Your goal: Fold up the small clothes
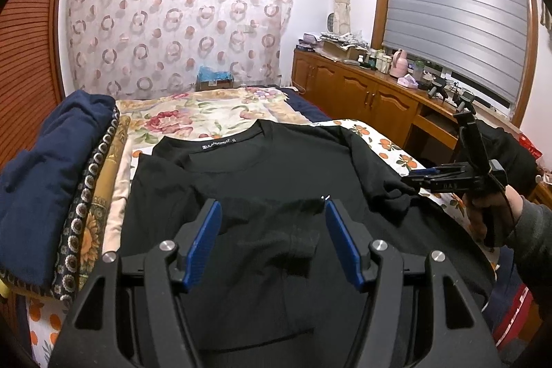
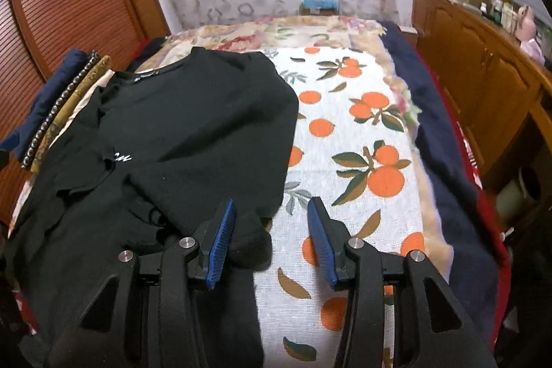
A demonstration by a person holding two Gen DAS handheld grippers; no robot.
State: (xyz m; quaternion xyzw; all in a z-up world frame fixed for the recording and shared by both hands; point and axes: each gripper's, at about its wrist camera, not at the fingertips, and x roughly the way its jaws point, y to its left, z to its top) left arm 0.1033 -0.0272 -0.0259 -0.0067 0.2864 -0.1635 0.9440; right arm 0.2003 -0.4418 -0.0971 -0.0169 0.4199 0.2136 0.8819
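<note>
Shirt (image 1: pixel 276 168), black, lies spread on the bed, collar toward the far end, its right sleeve folded in over the chest. Sheet (image 2: pixel 345 133) with orange print is bare to the right of the shirt, a wide free strip out to the navy blanket (image 2: pixel 445 140) along the bed's right edge. Left of the shirt a stack (image 1: pixel 51 181) of folded textiles crowds the hem side, touching or just beside the shirt's left edge; little room there. Cabinet (image 1: pixel 362 92) runs along the right wall, apart from the bed.

Left gripper (image 1: pixel 272 212) hangs over the shirt's lower middle, jaws well apart, nothing between the pads, only cloth below. Right gripper (image 2: pixel 272 212) sits at the shirt's right edge, jaws partly apart; a bunched fold lies between them against the left pad, the other pad clear over the sheet, so no grip.

Left view alone shows the collar label, the window blind, and the right gripper from outside with the hand (image 1: pixel 496 212) holding it. Right view alone shows the white print on the chest and the full bare sheet.
</note>
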